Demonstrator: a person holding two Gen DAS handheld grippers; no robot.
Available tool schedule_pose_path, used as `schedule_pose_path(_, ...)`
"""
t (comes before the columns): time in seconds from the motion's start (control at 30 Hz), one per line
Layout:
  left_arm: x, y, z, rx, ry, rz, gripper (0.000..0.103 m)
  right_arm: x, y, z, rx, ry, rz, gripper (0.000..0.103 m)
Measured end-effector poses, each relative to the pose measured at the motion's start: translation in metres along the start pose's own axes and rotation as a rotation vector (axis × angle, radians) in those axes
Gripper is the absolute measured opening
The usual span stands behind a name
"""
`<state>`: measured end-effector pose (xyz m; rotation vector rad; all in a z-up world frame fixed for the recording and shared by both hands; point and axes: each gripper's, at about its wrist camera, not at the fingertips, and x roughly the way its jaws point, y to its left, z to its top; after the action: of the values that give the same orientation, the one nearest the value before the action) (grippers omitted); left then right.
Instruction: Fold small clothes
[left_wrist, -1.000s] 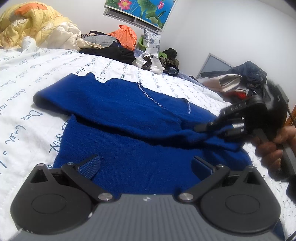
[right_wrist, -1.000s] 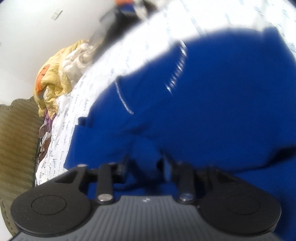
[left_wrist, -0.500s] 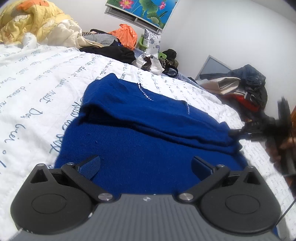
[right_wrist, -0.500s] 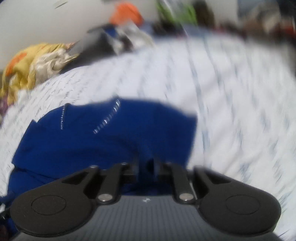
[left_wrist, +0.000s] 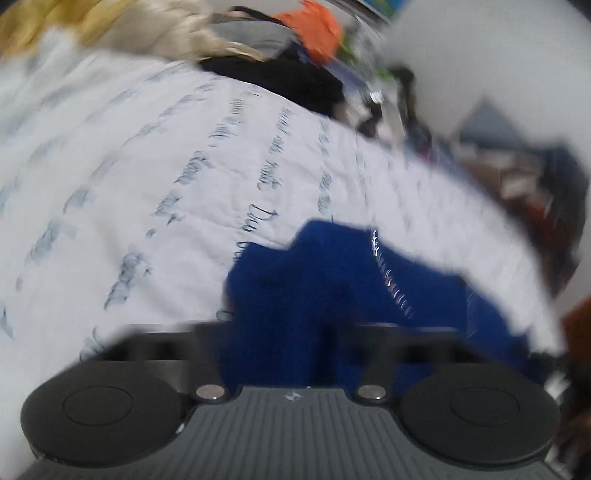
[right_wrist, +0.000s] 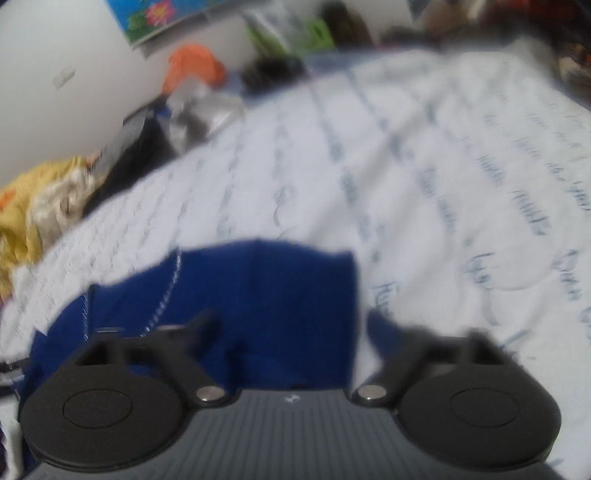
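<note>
1. The blue sweater (left_wrist: 332, 280) sits low in the left wrist view, bunched on the white quilt (left_wrist: 147, 184), right up against the tool's front. A thin sparkly trim line (left_wrist: 391, 280) runs slantwise across the cloth.
2. Over in the right wrist view, that same blue sweater (right_wrist: 266, 295) lies on the white quilt (right_wrist: 443, 184) with a straight right-hand edge, and the trim (right_wrist: 166, 295) shows on its left part.
3. Left gripper (left_wrist: 325, 354): the linkage arms are drawn in close and blue cloth fills the narrow gap between them. It looks clenched on the sweater, though motion blur smears the finger ends.
4. Right gripper (right_wrist: 291, 325): fingers splayed wide apart, released. The left finger (right_wrist: 199, 325) is over the blue cloth, while the right one is over the quilt just beside the sweater's edge. Nothing is pinched between them.
5. The quilt carries rows of blue cursive writing (left_wrist: 258, 218), blurred in both views.
6. Far end of the bed, left wrist view: a yellow and cream duvet (left_wrist: 110, 29) heaped up, dark clothing (left_wrist: 280, 81) beside it, and an orange bag (left_wrist: 317, 26) behind that.
7. Right wrist view backs it up: yellow duvet (right_wrist: 37, 206) at the left edge, orange bag (right_wrist: 192, 66) near the wall, a flower picture (right_wrist: 155, 14) hanging above.
8. More jumbled clothes (left_wrist: 535, 184) pile up at the right of the left wrist view, too blurred to sort out.
</note>
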<state>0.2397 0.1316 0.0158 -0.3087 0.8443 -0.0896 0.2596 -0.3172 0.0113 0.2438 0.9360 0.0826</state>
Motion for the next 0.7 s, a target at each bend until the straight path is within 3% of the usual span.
schedule_pose_path(0.1, -0.023, -0.025, -0.017, 0.197, -0.213, 0.139, 0.012, -0.015, 0.001, -0.001, -0.044, -0.065, 0.009, 0.006)
schedule_pose_path(0.13, -0.026, -0.031, -0.025, 0.245, -0.244, 0.167, 0.012, -0.021, -0.003, -0.003, -0.050, -0.096, -0.006, 0.005)
schedule_pose_path(0.2, -0.008, -0.039, -0.040, 0.341, -0.170, 0.213, 0.013, -0.013, -0.017, -0.010, -0.041, -0.069, -0.054, 0.004)
schedule_pose_path(0.23, -0.002, -0.041, -0.047, 0.371, -0.161, 0.236, 0.014, -0.012, -0.021, -0.016, -0.031, -0.089, -0.035, 0.005)
schedule_pose_path(0.33, -0.018, -0.049, -0.058, 0.419, -0.199, 0.267, 0.042, -0.022, -0.025, -0.016, 0.040, -0.101, -0.032, 0.011)
schedule_pose_path(0.37, -0.030, -0.050, -0.059, 0.410, -0.243, 0.270, 0.059, -0.032, -0.026, -0.013, 0.061, -0.115, -0.047, 0.014)
schedule_pose_path(0.4, -0.044, -0.051, -0.061, 0.395, -0.314, 0.278, 0.073, -0.046, -0.022, -0.011, 0.064, -0.165, -0.062, 0.014)
schedule_pose_path(0.47, -0.068, -0.056, -0.064, 0.342, -0.428, 0.215, 0.087, -0.074, -0.008, -0.012, 0.033, -0.284, -0.033, 0.017)
schedule_pose_path(0.5, -0.072, -0.062, -0.063, 0.331, -0.424, 0.144, 0.090, -0.080, 0.001, -0.012, 0.015, -0.293, 0.018, 0.023)
schedule_pose_path(0.57, -0.059, -0.081, -0.057, 0.349, -0.336, 0.061, 0.090, -0.070, 0.025, -0.014, -0.032, -0.197, 0.116, 0.033)
schedule_pose_path(0.6, -0.046, -0.087, -0.057, 0.356, -0.271, 0.042, 0.087, -0.060, 0.036, -0.017, -0.065, -0.144, 0.140, 0.033)
schedule_pose_path(0.67, -0.012, -0.088, -0.059, 0.342, -0.111, 0.044, 0.082, -0.033, 0.053, -0.031, -0.154, -0.054, 0.082, 0.033)
schedule_pose_path(0.7, 0.001, -0.083, -0.064, 0.334, -0.082, 0.050, 0.090, -0.019, 0.055, -0.041, -0.203, -0.021, 0.013, 0.032)
